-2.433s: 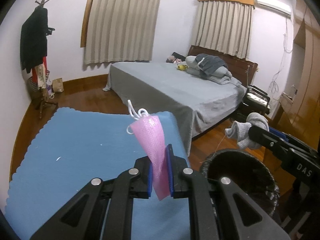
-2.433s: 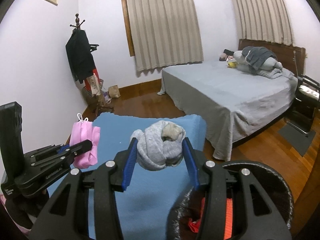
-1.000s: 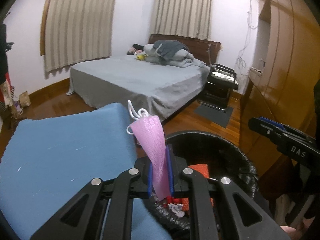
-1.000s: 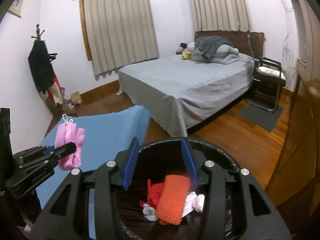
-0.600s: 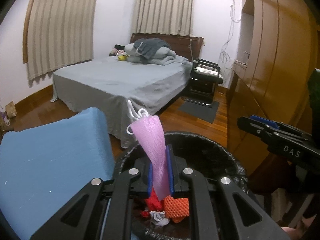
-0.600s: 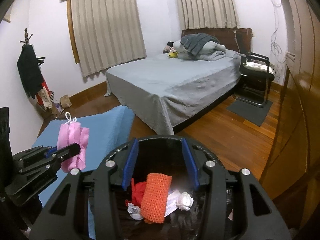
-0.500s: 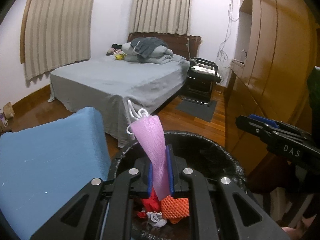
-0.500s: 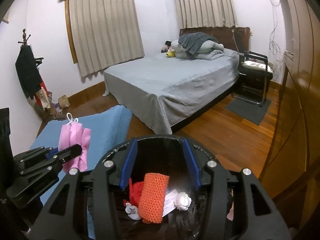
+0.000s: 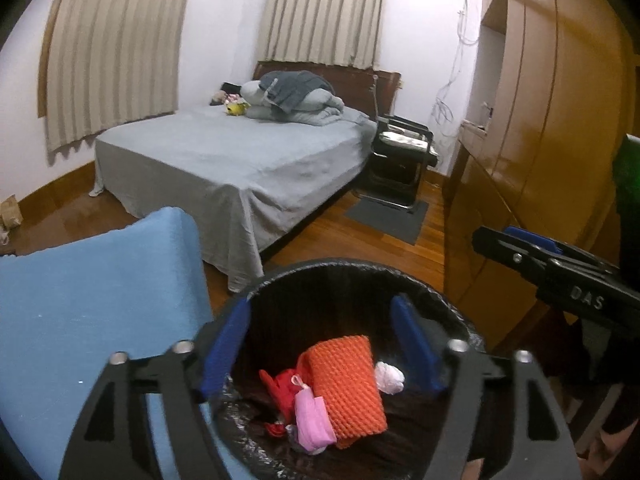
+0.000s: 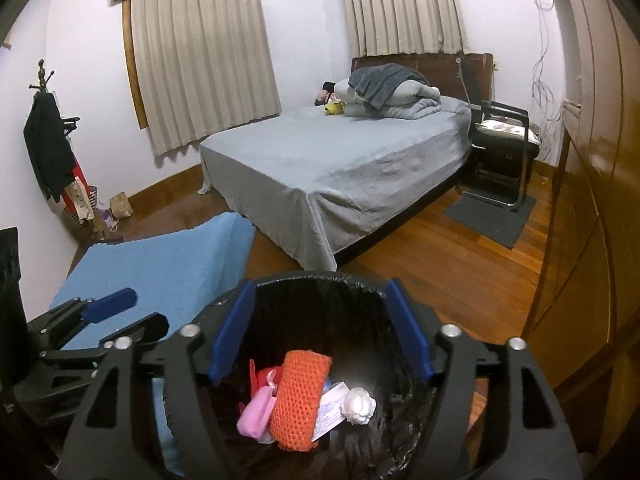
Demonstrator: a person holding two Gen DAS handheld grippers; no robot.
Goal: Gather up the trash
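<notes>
A black-lined trash bin stands on the floor below both grippers. Inside lie a pink mask, an orange knitted piece, a red item, a crumpled white paper ball and a paper slip. My left gripper is open and empty over the bin; it also shows in the right wrist view. My right gripper is open and empty over the bin, seen at the right in the left wrist view.
A blue mat-covered surface lies to the left of the bin. A grey bed stands behind, a black chair beside it, a wooden wardrobe to the right, a coat rack far left.
My left gripper opened and the pink mask dropped into the bin. Earlier, my right gripper released the grey sock bundle and both grippers moved over the bin.
</notes>
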